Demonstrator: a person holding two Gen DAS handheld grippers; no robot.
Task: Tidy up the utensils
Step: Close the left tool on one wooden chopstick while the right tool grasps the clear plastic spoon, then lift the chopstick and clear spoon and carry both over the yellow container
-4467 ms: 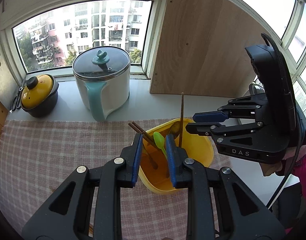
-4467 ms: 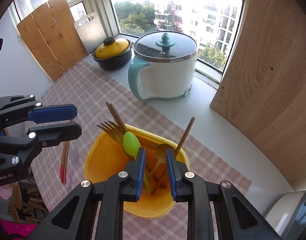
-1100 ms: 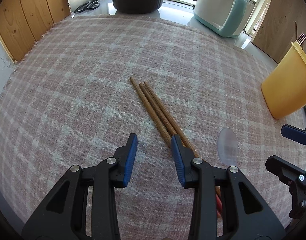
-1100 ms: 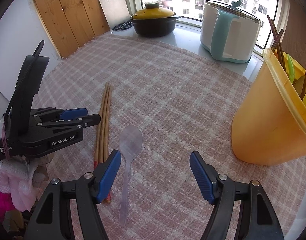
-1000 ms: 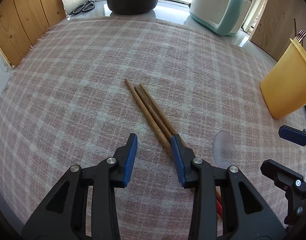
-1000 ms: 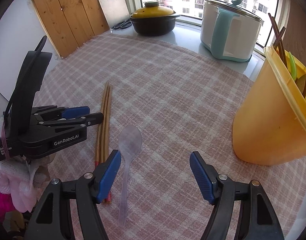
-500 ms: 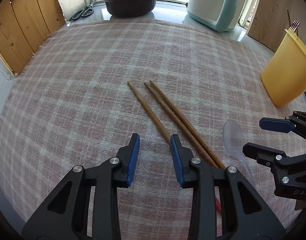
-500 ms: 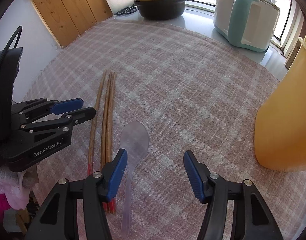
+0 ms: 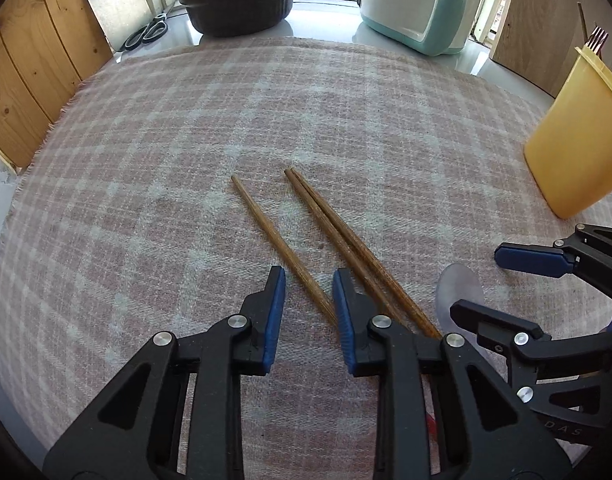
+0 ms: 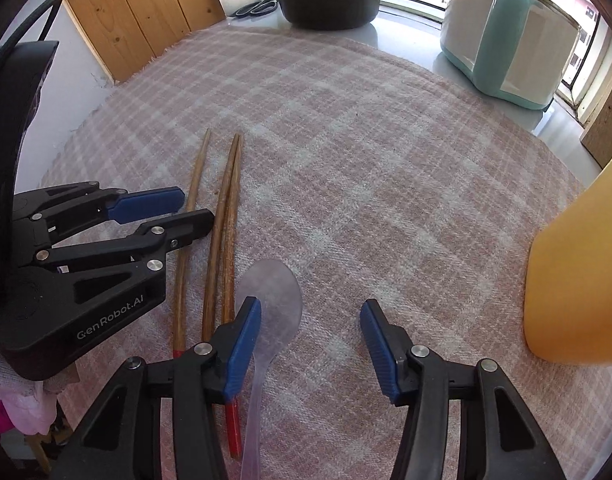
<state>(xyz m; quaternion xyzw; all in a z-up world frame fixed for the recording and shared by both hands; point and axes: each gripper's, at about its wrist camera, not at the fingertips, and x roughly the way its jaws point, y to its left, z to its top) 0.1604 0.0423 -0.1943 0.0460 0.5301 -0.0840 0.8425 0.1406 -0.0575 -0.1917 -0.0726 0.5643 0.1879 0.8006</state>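
Note:
Three wooden chopsticks lie on the checked cloth [image 9: 185, 120]. My left gripper [image 9: 308, 304] points down at them with its jaws closing; the single chopstick [image 9: 281, 248] lies between the pads, untouched. The other pair of chopsticks [image 9: 346, 240] lies just right of its right finger. A clear plastic spoon [image 10: 273, 292] lies beside the pair [image 10: 225, 232]. My right gripper [image 10: 310, 332] hangs over the spoon, jaws closing but still wide, the spoon's neck by the left pad. The yellow holder [image 9: 574, 144] at the right has a fork and sticks in it.
At the back stand a dark pot with a yellow lid [image 9: 241, 4] and a white and teal cooker [image 9: 418, 4]. Scissors [image 9: 145, 34] and a cutting board [image 9: 109, 4] are at the back left. Wooden panels line the left side.
Both grippers came from over the yellow holder down to the cloth. One chopstick now lies apart from the other two, between the left jaws. Both pairs of jaws have narrowed.

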